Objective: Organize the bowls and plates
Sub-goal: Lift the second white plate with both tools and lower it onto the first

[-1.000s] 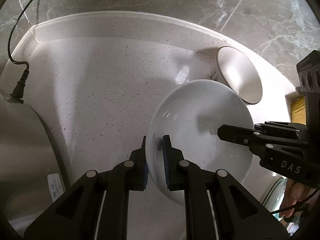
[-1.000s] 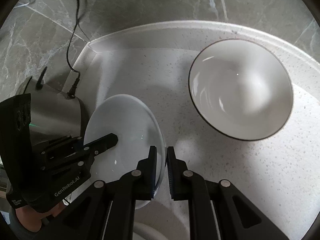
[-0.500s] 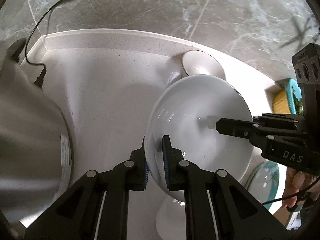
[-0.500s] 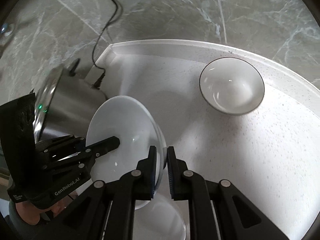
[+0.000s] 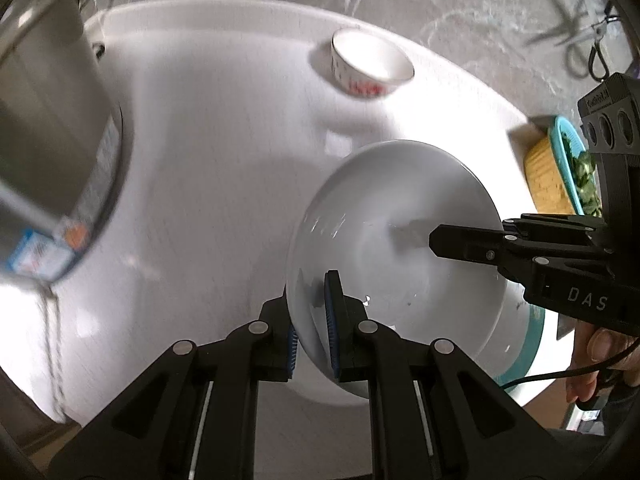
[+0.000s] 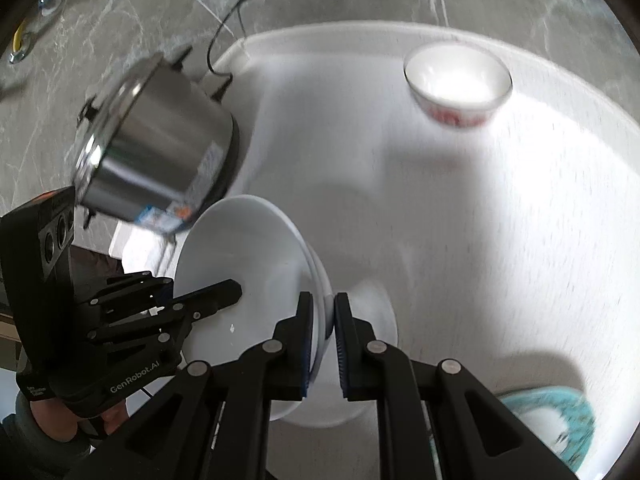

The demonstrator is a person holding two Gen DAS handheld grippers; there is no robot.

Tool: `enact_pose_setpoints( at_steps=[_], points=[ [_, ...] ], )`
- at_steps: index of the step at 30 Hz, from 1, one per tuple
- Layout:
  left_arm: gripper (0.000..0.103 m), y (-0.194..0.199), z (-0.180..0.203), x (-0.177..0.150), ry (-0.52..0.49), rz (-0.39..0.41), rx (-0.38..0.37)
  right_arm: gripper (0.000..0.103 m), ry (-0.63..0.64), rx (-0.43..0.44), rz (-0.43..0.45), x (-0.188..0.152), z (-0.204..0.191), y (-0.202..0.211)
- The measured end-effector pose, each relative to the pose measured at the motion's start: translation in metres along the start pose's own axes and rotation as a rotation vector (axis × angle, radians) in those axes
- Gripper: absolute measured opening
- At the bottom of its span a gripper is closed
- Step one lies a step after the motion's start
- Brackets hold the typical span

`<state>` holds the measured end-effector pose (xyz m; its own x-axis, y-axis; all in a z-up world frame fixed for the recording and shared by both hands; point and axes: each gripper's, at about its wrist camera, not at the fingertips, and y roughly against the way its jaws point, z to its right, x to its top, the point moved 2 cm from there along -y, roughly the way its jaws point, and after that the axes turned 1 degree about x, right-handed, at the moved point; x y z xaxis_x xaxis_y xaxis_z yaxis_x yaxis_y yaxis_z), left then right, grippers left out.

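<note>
Both tools, left (image 5: 312,316) and right (image 6: 322,336), clamp opposite rims of a white plate (image 5: 400,240) above the counter (image 5: 208,160); steel pot (image 6: 156,152), small bowl (image 6: 458,76) and teal-rimmed plate (image 6: 560,404) stand around.

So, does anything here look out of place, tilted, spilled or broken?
Nothing looks broken or spilled. The white plate is tilted, but only because the left gripper and right gripper each pinch its rim in the air. The small bowl stands upright on the counter.
</note>
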<state>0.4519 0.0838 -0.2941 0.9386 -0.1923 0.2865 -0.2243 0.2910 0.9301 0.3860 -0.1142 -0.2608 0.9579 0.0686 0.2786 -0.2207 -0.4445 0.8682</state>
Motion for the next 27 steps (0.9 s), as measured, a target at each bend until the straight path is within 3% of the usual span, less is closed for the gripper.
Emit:
enact_pose_setpoints(
  at_steps=[9, 16, 27],
  points=[
    [0.011, -0.027, 0.011, -0.043, -0.004, -0.025, 0.051, 0.012, -0.017, -0.021, -0.051, -0.033, 0.017, -0.020],
    [0.012, -0.040, 0.008, -0.045, -0.024, -0.019, 0.110, 0.012, -0.005, -0.057, -0.064, -0.034, 0.018, -0.039],
    [0.013, -0.066, 0.000, -0.028, -0.018, -0.031, 0.125, 0.012, 0.040, -0.110, -0.067, -0.032, 0.008, -0.063]
  ],
)
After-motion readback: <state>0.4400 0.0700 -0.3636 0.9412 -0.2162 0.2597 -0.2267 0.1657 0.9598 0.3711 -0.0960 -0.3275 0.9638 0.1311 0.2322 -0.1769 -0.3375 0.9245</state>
